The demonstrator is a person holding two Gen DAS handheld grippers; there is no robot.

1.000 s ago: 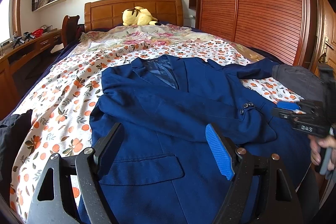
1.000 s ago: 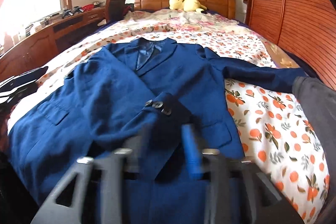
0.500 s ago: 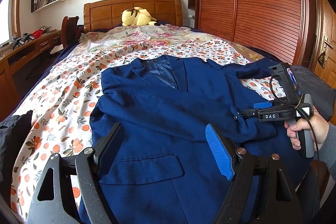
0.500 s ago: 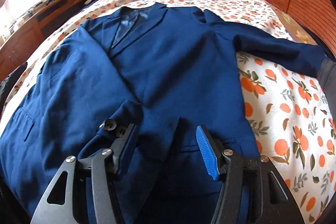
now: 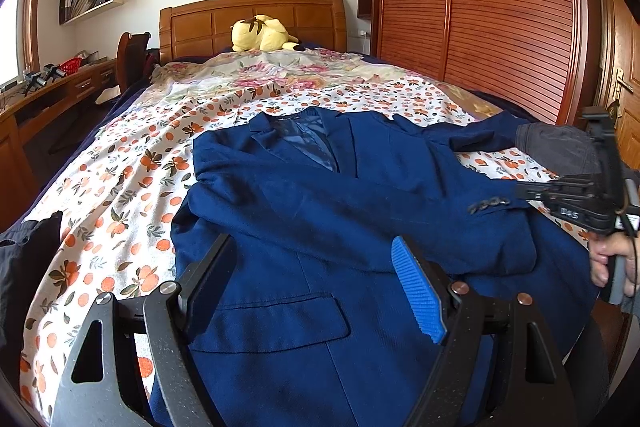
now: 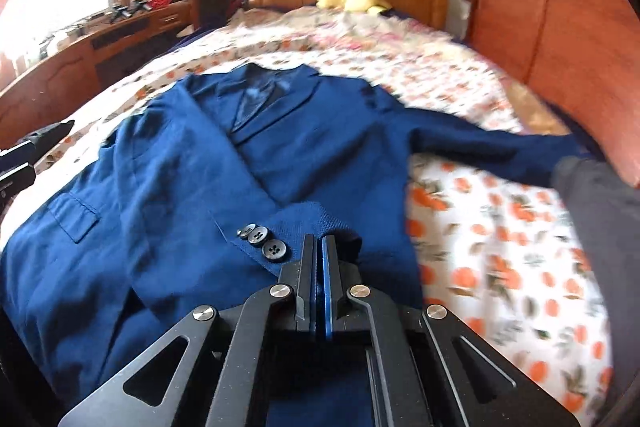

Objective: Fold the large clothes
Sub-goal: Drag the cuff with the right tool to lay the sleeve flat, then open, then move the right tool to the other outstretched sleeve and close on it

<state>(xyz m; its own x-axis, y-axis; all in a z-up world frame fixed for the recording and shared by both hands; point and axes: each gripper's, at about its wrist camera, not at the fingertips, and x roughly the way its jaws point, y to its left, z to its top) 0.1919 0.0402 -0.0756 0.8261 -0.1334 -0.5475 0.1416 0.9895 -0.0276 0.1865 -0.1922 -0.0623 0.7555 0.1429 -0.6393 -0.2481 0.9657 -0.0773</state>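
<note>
Left wrist view first: your left gripper [image 5: 320, 291] hangs with its fingers apart and nothing between them, over the jacket [image 5: 320, 211], which lies face up toward the foot of the bed [image 5: 100, 195]. One sleeve [image 5: 360, 211] is laid across the chest; its cuff [image 5: 496, 205] meets your right gripper [image 5: 528, 191] by the bed's right edge.

Right wrist view: your fingers [image 6: 309, 267] are together, clamped on the cuff's edge just beside the three buttons [image 6: 260, 241]. That bite looks shallow, so a quick pull could slip the cloth free. With your left holding nothing down, a hard tug may also drag the whole jacket and rumple the chest. The other sleeve [image 6: 480, 147] stretches toward the right edge.
</note>
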